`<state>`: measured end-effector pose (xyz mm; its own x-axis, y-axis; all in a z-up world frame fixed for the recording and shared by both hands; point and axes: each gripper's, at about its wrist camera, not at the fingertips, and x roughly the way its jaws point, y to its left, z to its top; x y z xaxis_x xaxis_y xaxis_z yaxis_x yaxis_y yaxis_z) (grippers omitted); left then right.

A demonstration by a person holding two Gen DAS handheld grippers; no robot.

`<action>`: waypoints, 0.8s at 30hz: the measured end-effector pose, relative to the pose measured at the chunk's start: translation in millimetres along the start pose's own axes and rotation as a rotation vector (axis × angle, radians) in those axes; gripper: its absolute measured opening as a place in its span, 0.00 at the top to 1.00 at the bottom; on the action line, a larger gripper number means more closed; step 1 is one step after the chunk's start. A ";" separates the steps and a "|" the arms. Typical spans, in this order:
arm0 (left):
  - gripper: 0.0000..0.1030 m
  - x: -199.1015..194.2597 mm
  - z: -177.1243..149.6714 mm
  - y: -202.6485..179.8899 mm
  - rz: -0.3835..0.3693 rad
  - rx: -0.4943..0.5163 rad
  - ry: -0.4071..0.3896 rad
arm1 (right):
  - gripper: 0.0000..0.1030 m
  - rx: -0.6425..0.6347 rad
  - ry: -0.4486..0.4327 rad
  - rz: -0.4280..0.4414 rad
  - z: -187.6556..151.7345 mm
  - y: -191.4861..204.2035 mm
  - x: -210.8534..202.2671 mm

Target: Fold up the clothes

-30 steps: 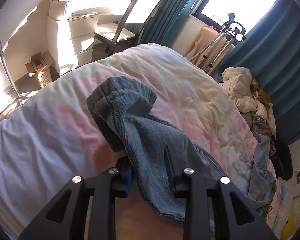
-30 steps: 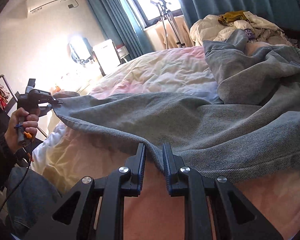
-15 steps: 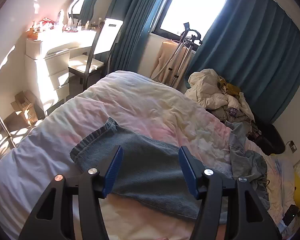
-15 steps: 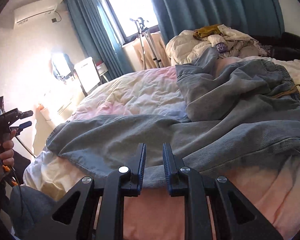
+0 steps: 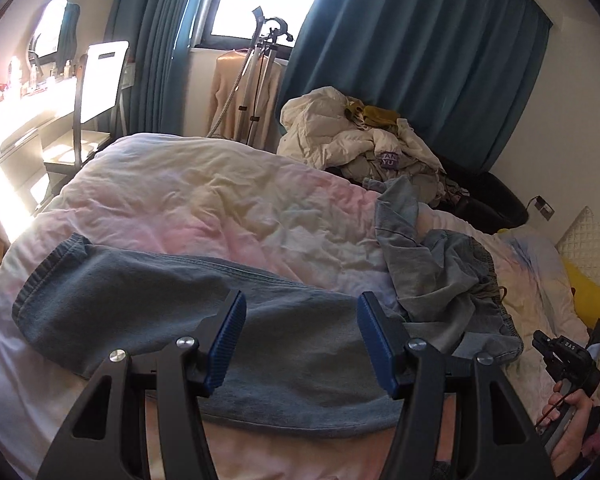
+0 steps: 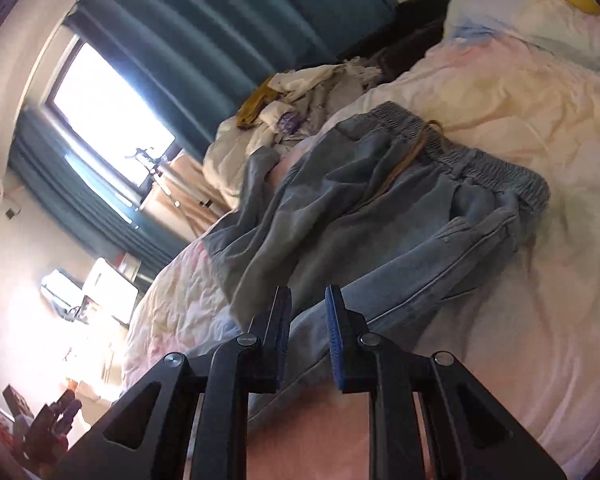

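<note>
Left wrist view: the left gripper point(image 5: 300, 340) hangs with jaws wide apart and empty above the blue jeans point(image 5: 188, 320) spread flat on the pink duvet point(image 5: 220, 200). The right gripper point(image 6: 307, 340) has jaws nearly together, nothing visibly pinched, over the jeans' leg.

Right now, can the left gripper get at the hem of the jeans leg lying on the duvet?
Probably yes: the left gripper is open and empty, the hem lies flat and uncovered on the duvet, nothing between them.
</note>
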<state>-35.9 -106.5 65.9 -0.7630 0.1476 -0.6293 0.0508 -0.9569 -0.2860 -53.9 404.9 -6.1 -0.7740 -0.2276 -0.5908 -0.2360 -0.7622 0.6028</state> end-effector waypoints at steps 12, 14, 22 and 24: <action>0.42 103.9 -47.8 -83.6 -0.122 0.144 0.191 | 0.25 0.542 -0.019 -0.155 44.2 -164.6 32.2; 0.42 119.2 -55.6 -85.8 -0.121 0.150 0.219 | 0.25 0.607 0.020 -0.105 39.2 -178.2 47.9; 0.42 155.1 -78.1 -79.8 -0.121 0.158 0.288 | 0.30 0.495 0.000 -0.171 52.9 -165.7 97.5; 0.42 166.2 -81.8 -77.9 -0.126 0.144 0.312 | 0.47 0.401 -0.036 -0.215 60.4 -151.2 100.9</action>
<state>-114.0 12.9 -75.5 -0.5227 0.3144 -0.7924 -0.1396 -0.9485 -0.2843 -131.8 533.8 -124.5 -0.7008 -0.0633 -0.7106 -0.5968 -0.4938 0.6325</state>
